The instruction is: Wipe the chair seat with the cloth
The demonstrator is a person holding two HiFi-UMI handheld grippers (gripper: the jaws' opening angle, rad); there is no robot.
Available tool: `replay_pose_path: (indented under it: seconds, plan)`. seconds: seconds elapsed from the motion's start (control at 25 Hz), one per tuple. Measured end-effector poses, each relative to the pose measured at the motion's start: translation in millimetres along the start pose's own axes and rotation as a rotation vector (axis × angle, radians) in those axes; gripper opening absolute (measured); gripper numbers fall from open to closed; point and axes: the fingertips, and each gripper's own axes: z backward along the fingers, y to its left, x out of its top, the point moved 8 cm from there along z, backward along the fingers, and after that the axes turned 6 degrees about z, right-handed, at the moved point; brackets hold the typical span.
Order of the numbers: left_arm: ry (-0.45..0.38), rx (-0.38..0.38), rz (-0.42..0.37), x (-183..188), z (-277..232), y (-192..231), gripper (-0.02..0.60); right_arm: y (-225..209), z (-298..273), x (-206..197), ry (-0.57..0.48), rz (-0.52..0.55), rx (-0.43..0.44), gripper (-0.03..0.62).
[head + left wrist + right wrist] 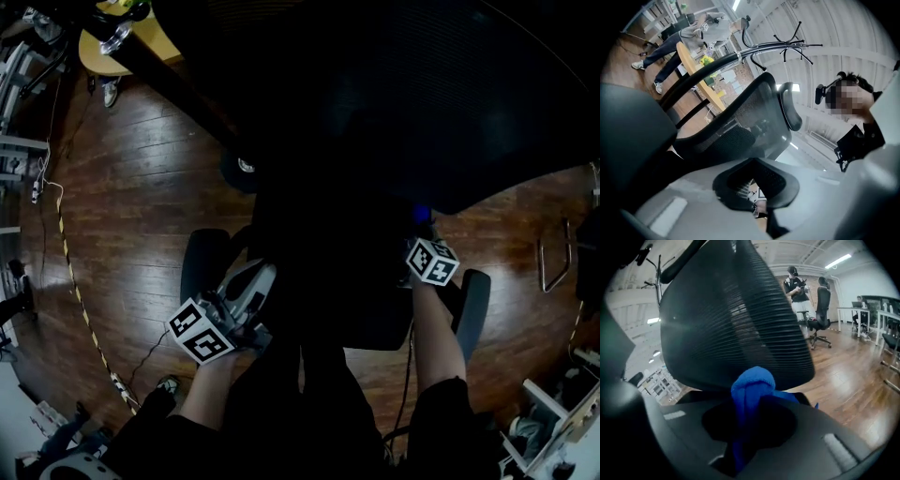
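At the near left, the left gripper (255,281) is held closed on nothing beside the chair seat (361,314). Farther right, the blue cloth (752,385) is pinched in a bunch by the right gripper (750,427) over the seat's far right, before the mesh backrest (731,310). The cloth is judged soft, light and limp, best gripped at its bunch.

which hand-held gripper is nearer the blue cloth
Right. The right hand-held gripper is clamped on the blue cloth; the left hand-held gripper sits apart across the chair seat.
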Motion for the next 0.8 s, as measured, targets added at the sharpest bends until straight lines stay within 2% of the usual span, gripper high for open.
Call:
replay_pose_path:
  seconds: [0.2, 0.4, 0.52, 0.6, 0.68, 0.8]
  plan:
    - [-0.049, -0.015, 0.005, 15.9, 24.2, -3.1, -0.012, 98.6, -37.0, 3.3, -0.018, -0.062, 0.23, 0.066]
    - [-0.086, -0.006, 0.007, 20.8, 37.8, -4.0, -0.012, 203.3, -95.1, -7.4, 0.061, -0.044, 0.391, 0.066]
    - [-0.108, -0.002, 0.014, 24.3, 43.5, -4.6, -0.012, 261.0, -119.5, -23.9, 0.137, 0.012, 0.44, 0.066]
    - [-0.115, -0.004, 0.017, 25.2, 48.5, -9.5, -0.012, 294.9, -125.5, -39.3, 0.209, 0.098, 0.464, 0.066]
    - [-0.118, -0.004, 0.018, 24.8, 52.3, -12.8, -0.012, 316.2, -124.9, -47.5, 0.238, 0.209, 0.443, 0.066]
    - [-0.106, -0.005, 0.01, 20.6, 54.9, -6.0, -0.012, 319.5, -126.5, -56.7, 0.218, 0.336, 0.383, 0.066]
